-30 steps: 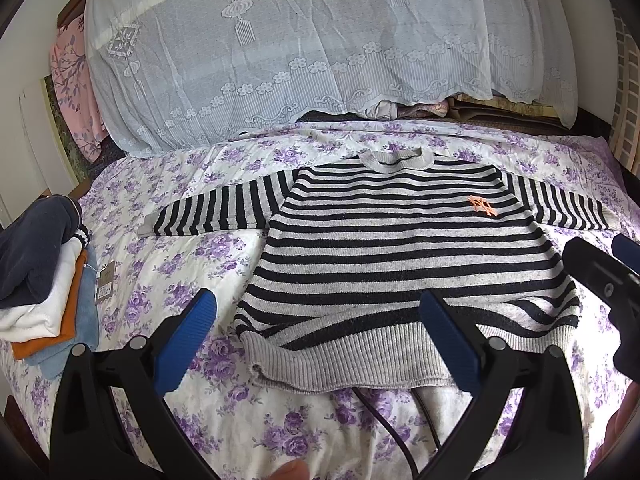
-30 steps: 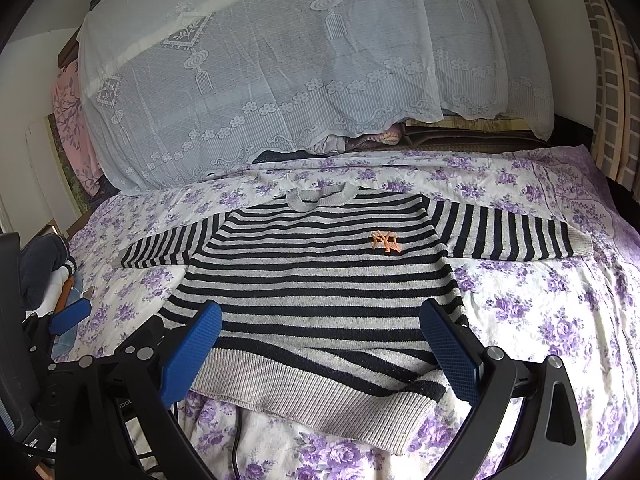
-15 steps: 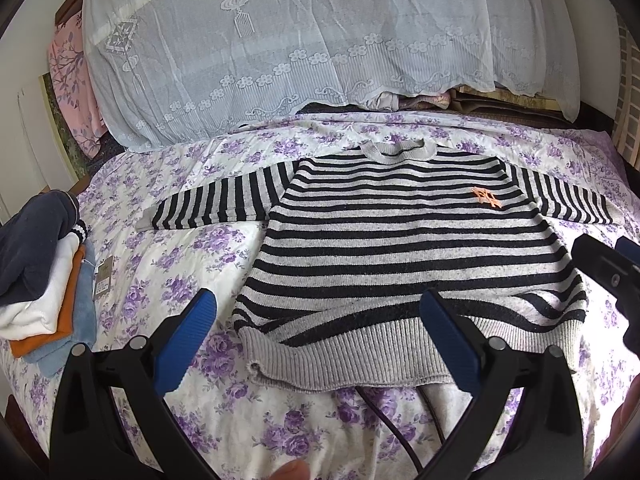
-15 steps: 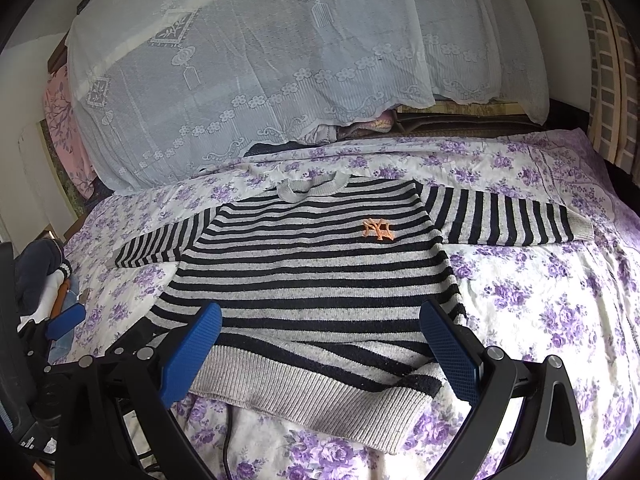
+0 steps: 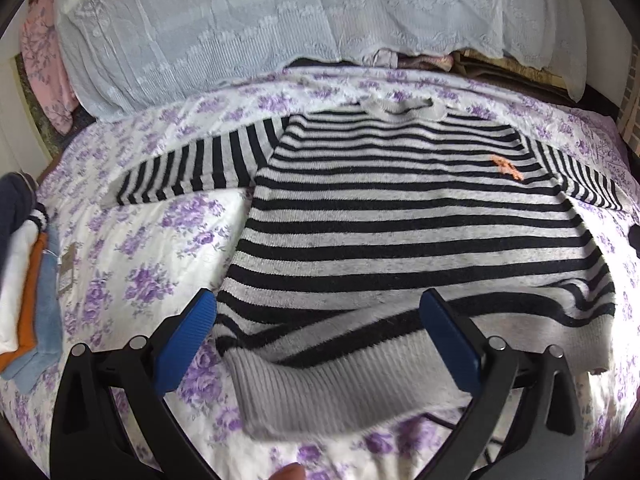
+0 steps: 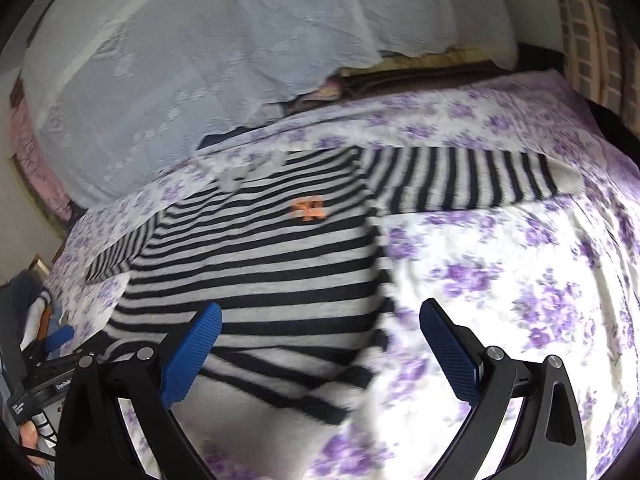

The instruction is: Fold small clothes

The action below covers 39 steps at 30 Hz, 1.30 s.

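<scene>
A black-and-grey striped sweater (image 5: 400, 216) with an orange logo lies face up on the floral bed sheet (image 5: 132, 256), sleeves spread out. It also shows in the right wrist view (image 6: 256, 272). My left gripper (image 5: 320, 344) is open and empty just above the rumpled grey hem. My right gripper (image 6: 320, 348) is open and empty over the sweater's lower right edge; its view is blurred. The right sleeve (image 6: 460, 180) stretches away to the right.
A stack of folded clothes (image 5: 24, 280) sits at the bed's left edge. A large pile under a white lace cover (image 5: 260, 20) fills the back of the bed. A dark cable runs under the hem. The left gripper's tool (image 6: 44, 360) shows at lower left.
Both grippers have moved forward and down towards the sweater. The right gripper has swung to the right, towards the sweater's right side. Both stay open.
</scene>
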Motion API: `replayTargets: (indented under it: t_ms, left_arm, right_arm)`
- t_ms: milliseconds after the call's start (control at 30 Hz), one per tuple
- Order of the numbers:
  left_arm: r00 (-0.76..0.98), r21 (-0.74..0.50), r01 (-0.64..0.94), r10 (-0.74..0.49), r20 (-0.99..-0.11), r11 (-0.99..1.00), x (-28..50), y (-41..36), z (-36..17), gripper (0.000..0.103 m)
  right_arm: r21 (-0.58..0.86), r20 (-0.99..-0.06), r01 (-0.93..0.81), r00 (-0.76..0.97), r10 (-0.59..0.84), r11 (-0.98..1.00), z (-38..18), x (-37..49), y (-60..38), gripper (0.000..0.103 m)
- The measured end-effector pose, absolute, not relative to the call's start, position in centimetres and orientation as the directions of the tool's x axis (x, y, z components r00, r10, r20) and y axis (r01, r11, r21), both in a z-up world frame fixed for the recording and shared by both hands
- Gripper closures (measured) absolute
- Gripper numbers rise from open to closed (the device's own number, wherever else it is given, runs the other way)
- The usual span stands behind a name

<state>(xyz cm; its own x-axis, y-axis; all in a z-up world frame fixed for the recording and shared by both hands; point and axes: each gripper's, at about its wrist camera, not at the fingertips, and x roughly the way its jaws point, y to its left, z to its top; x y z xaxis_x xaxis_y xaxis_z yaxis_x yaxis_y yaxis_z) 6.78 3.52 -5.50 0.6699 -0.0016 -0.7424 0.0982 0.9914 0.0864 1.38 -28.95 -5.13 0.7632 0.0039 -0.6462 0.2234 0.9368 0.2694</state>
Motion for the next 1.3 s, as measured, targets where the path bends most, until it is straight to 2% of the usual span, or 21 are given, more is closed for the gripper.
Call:
replayTargets:
  t_ms: [167,267,367,500,633,700,733,800,867,967,1067,1133,1200,1233,1300]
  left_arm:
    - [0.642,0.089,0.046,0.039,-0.766,0.995,10.5,5.8,-7.3,0.004]
    - [0.593,0.044,0.024,0.021,-0.805,0.999,11.9,7.2,-9.6,0.004]
    - [0.545,-0.027,0.02,-0.034,-0.838,0.999,12.1,8.1,-12.0,0.004]
    - [0.576,-0.096,0.021,-0.09,-0.813,0.995,11.2,9.1,-12.7,0.004]
    - [0.567,-0.12,0.032,-0.117,-0.815,0.992,10.4,9.4,-12.2,0.004]
    - [0.565,-0.24,0.059,-0.23,-0.792,0.969,9.4,10.1,-11.3,0.005]
    - [0.555,-0.31,0.081,-0.301,-0.775,0.947,8.8,10.5,-10.9,0.005]
    - [0.525,-0.409,0.121,-0.408,-0.747,0.905,7.9,10.9,-10.5,0.005]
    - [0.492,-0.418,0.144,-0.431,-0.756,0.897,7.3,10.5,-10.4,0.005]
    - [0.46,-0.363,0.224,-0.426,-0.779,0.905,6.2,8.5,-10.3,0.005]
    - [0.411,-0.339,0.261,-0.422,-0.808,0.904,6.2,7.5,-11.8,0.005]
    - [0.428,-0.346,0.266,-0.432,-0.794,0.9,6.0,7.6,-12.1,0.006]
    - [0.436,-0.358,0.263,-0.442,-0.784,0.896,6.0,7.8,-11.8,0.025]
    - [0.437,-0.356,0.252,-0.434,-0.788,0.9,6.2,8.1,-11.7,0.035]
    - [0.423,-0.365,0.241,-0.436,-0.794,0.899,6.7,8.2,-11.8,0.04]
  right_arm:
    - [0.359,-0.663,0.374,0.747,-0.048,0.855,-6.9,1.0,-36.0,0.003]
    - [0.393,-0.676,0.428,0.734,-0.06,0.814,-8.4,0.3,-38.9,0.003]
    - [0.477,-0.682,0.457,0.731,-0.012,0.751,-10.5,-0.4,-41.1,0.004]
    - [0.657,-0.564,0.394,0.823,0.072,0.643,-12.1,-2.0,-43.2,0.004]
    - [0.662,-0.568,0.373,0.815,0.111,0.65,-12.0,-2.0,-43.0,0.004]
    - [0.694,-0.517,0.308,0.842,0.154,0.651,-11.2,-2.7,-41.6,0.003]
    - [0.707,-0.498,0.244,0.838,0.224,0.664,-10.9,-2.5,-40.3,0.003]
    - [0.678,-0.525,0.18,0.797,0.298,0.713,-10.7,-1.8,-37.4,0.003]
    - [0.63,-0.556,0.158,0.775,0.3,0.76,-10.6,-1.6,-35.0,0.003]
    - [0.614,-0.574,0.181,0.77,0.278,0.768,-10.3,-1.4,-34.9,0.003]
    - [0.674,-0.565,0.147,0.734,0.377,0.724,-10.6,-1.3,-34.5,0.003]
    - [0.679,-0.572,0.107,0.697,0.432,0.726,-11.2,-1.6,-32.6,0.004]
    - [0.668,-0.588,0.069,0.659,0.469,0.741,-11.8,-2.0,-30.3,0.021]
    - [0.668,-0.592,0.053,0.642,0.487,0.742,-12.0,-2.0,-29.2,0.026]
    - [0.67,-0.597,0.023,0.611,0.52,0.742,-12.4,-1.7,-27.3,0.044]
